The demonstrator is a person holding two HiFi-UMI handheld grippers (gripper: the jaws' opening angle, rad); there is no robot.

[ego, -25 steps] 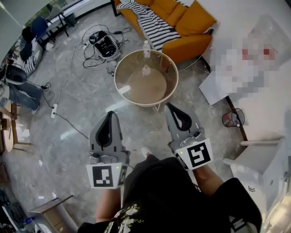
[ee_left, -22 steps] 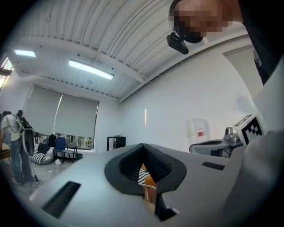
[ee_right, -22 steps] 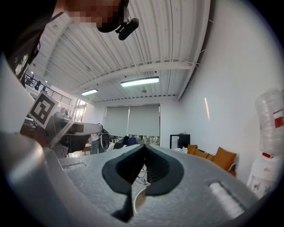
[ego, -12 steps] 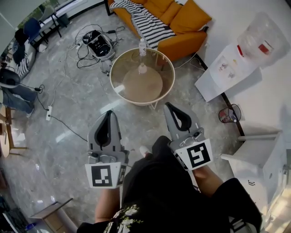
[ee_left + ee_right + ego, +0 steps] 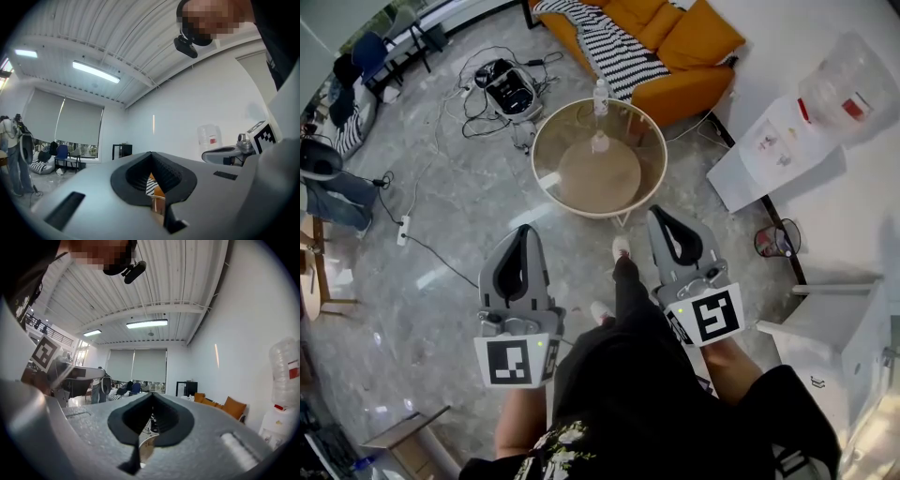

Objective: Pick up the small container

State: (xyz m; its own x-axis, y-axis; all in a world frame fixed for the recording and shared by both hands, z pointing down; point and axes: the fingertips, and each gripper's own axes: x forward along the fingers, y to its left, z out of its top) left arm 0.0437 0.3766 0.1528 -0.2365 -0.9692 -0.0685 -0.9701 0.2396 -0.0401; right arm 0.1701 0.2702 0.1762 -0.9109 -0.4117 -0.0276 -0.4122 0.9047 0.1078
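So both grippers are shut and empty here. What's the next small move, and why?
Probably another step toward the round table. The small container stands near its middle, well ahead of the left gripper and right gripper. Both are held close to the body with jaws together, so reaching or opening seems premature.

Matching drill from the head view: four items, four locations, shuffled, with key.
Items
1. small container
2. striped blanket
3. wire bin
4. power strip

Locations
A. on the floor at the view's left, with a cable running to it
B. draped on the orange sofa
C. on the round table
D. on the floor at the view's right, beside the wall

Pairs: 1-C, 2-B, 3-D, 4-A
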